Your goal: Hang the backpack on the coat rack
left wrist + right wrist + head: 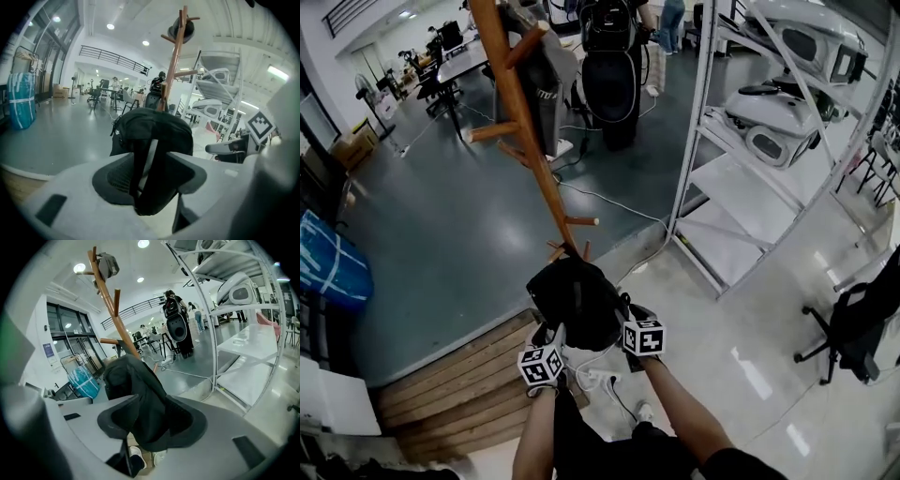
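black fabric is filling the middle of the head view: the backpack [577, 300] is hanging off the floor between the two grippers, right in front of the person and above the edge of a wooden platform [459, 384]. it is sitting just in front of the foot of the coat rack [520, 103], whose slanting wooden pole is running up and away from the bag's top. none of the pegs is carrying the bag yet.

the left gripper [152, 180] is clamping a black strap of the backpack. its jaws are standing only a narrow way apart, with the strap filling the gap and pressing against both dark pads. the right gripper [150, 423] is gripping a thicker fold of the bag. its jaws are standing wide, and the bunched fabric is touching the pads on both sides.

in both gripper views the bulk of the bag is bulging up beyond the jaws, with the rack rising behind it and a dark cap [182, 29] sitting on top of the rack.

white metal shelving [694, 141] is standing to the right of the rack. a blue bag [333, 267] is lying well off to the left, on the grey floor. a black office chair [853, 323] is standing at the far right.
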